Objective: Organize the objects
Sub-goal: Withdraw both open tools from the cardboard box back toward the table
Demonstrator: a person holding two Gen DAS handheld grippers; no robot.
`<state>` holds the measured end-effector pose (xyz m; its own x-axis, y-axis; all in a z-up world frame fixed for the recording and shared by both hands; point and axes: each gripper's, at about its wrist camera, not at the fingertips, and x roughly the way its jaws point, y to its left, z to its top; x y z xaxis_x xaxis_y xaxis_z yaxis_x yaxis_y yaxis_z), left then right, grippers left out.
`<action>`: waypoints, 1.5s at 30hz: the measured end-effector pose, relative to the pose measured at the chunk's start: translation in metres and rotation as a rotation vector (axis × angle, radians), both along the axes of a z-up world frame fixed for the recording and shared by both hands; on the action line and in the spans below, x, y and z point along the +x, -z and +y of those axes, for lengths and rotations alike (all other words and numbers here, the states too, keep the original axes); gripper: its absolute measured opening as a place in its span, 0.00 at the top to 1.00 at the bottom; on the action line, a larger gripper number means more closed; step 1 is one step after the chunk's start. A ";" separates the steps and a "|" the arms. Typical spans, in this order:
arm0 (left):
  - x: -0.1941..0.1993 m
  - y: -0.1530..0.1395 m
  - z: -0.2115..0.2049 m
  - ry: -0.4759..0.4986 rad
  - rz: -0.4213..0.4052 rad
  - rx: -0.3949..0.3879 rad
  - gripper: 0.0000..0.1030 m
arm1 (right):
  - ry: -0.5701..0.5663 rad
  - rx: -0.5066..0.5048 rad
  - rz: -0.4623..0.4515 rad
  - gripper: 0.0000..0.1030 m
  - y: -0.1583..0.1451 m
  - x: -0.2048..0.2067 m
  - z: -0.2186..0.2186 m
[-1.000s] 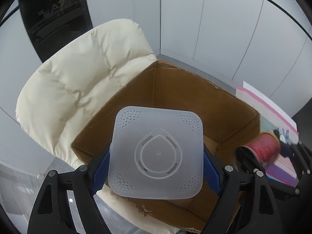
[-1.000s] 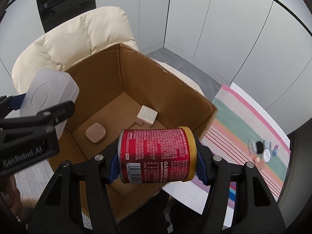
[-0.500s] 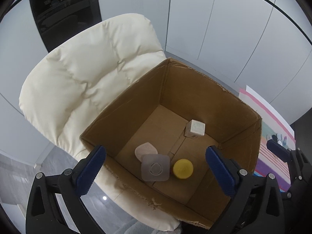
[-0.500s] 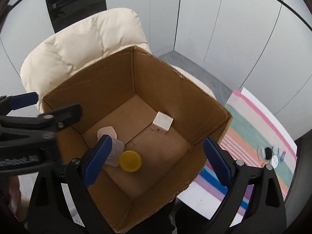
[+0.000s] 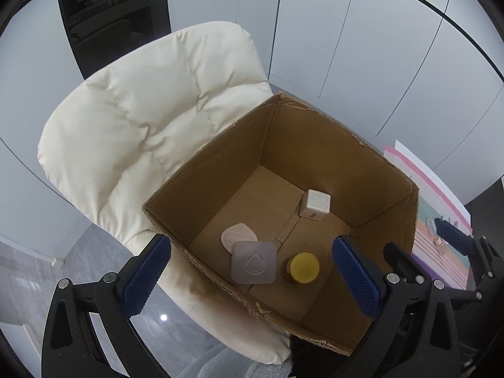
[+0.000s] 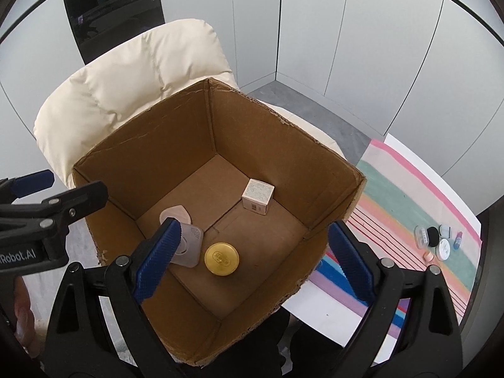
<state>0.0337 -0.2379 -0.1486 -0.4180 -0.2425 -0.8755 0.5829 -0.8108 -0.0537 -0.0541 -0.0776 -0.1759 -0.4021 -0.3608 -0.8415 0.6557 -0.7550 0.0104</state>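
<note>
Cardboard box (image 5: 315, 145) sits below both my tools, on a cream chair (image 5: 151, 132). My left tool (image 5: 252, 278) and right tool (image 6: 255, 260) hang wide and empty. Far below them, on its floor, the translucent square lid (image 5: 254, 263) lies just beside the gold-topped can (image 6: 221, 258).

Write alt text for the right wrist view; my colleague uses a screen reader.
An open cardboard box on a cream chair holds a gold-topped can, a translucent square case, a pinkish pad and a small white carton. The right gripper hovers above, open and empty.
</note>
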 end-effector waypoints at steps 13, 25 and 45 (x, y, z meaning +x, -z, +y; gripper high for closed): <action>0.019 -0.025 0.019 0.027 0.029 -0.022 0.00 | 0.038 -0.006 -0.002 0.07 -0.015 0.010 0.021; 0.057 -0.038 0.043 0.030 0.044 -0.023 0.00 | 0.050 -0.017 -0.009 0.07 -0.030 0.039 0.053; 0.106 -0.052 0.083 0.058 0.057 -0.024 0.00 | 0.042 -0.010 -0.001 0.07 -0.045 0.096 0.100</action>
<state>0.1396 -0.1549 -0.0962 -0.4808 -0.2367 -0.8443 0.5310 -0.8448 -0.0656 0.0421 0.0222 -0.1313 -0.4158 -0.3524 -0.8384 0.6235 -0.7816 0.0192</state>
